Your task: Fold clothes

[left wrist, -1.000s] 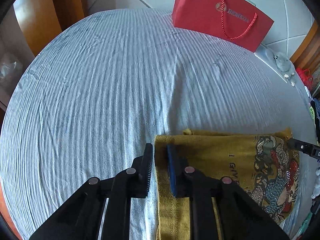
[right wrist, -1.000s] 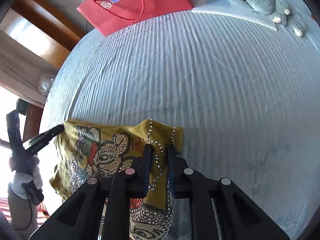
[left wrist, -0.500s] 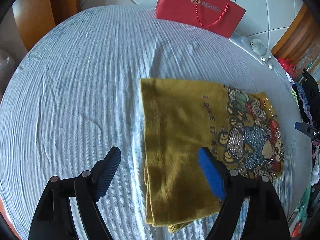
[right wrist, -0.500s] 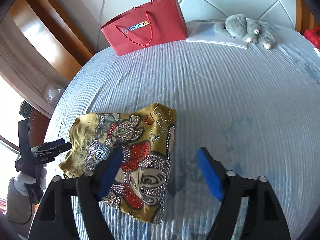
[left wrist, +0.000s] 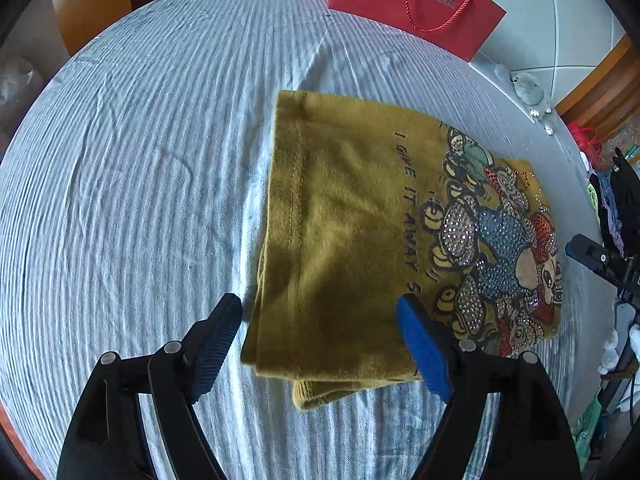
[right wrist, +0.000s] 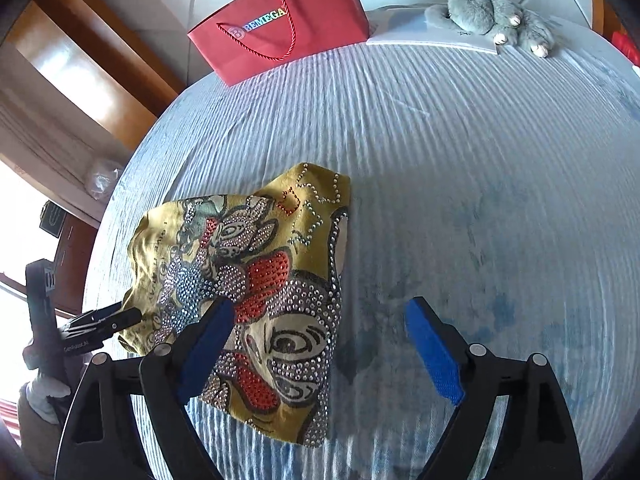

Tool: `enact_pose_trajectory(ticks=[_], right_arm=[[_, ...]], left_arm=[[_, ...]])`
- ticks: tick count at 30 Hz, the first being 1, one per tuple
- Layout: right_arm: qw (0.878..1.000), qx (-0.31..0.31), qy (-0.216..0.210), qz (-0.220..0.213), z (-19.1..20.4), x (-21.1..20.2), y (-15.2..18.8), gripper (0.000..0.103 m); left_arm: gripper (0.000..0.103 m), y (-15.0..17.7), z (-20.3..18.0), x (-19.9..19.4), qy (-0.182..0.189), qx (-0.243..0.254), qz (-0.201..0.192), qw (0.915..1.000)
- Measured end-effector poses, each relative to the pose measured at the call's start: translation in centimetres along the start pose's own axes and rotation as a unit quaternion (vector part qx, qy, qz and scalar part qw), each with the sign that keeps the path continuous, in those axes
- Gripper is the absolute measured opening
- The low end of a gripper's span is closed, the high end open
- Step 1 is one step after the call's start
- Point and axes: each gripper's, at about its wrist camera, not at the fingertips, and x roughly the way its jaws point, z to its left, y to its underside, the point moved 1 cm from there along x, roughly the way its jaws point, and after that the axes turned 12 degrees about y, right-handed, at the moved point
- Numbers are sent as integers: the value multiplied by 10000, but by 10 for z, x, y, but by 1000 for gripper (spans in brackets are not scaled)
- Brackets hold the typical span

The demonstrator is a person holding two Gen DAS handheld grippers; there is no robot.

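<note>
A mustard-yellow shirt (left wrist: 360, 220) with a rhinestone cartoon print lies folded into a rectangle on the striped bedspread (left wrist: 140, 160). It also shows in the right wrist view (right wrist: 256, 276), print side up. My left gripper (left wrist: 320, 336) is open and empty, held above the shirt's near edge. My right gripper (right wrist: 316, 340) is open and empty, above the shirt's near right corner. The left gripper shows at the left edge of the right wrist view (right wrist: 100, 326). The right gripper shows at the right edge of the left wrist view (left wrist: 600, 258).
A red paper bag (right wrist: 280, 24) stands at the far edge of the bed, also in the left wrist view (left wrist: 416, 4). A grey plush toy (right wrist: 492, 16) lies on a white board at the far right. Wooden furniture (right wrist: 80, 64) stands beyond the bed's left side.
Both grippers opened and let go of the shirt, then pulled back and up. The shirt now lies flat and folded on the bed.
</note>
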Motion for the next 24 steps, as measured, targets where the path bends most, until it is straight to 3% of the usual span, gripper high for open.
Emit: enact_pose_trajectory(ticks=[6,9,15,17,19,24], right_arm=[[9992,-380,67,71,9,21,-19,78],[9979,-611,146,160,18,33,-24,68],[9938,-1058,279,184,37,44,-23,60],[9924,-1189,237,204,41,45,-23,50],[9927,-1176,32,258,41,45,-23,34],[9904,-1351,122,271,46,47,-22,33]], left_arm=[[79,12,-13,7,-528,-124,-34,9985],[76,15,-21,9,-683,-62,-56,9976],[57,21,-23,3,-459,-105,-173,9987],[35,21,-23,1,-344,-128,-174,9992],[35,21,-23,-1,-240,-139,-163,9995],[34,19,-24,-4,-222,-132,-69,9996]])
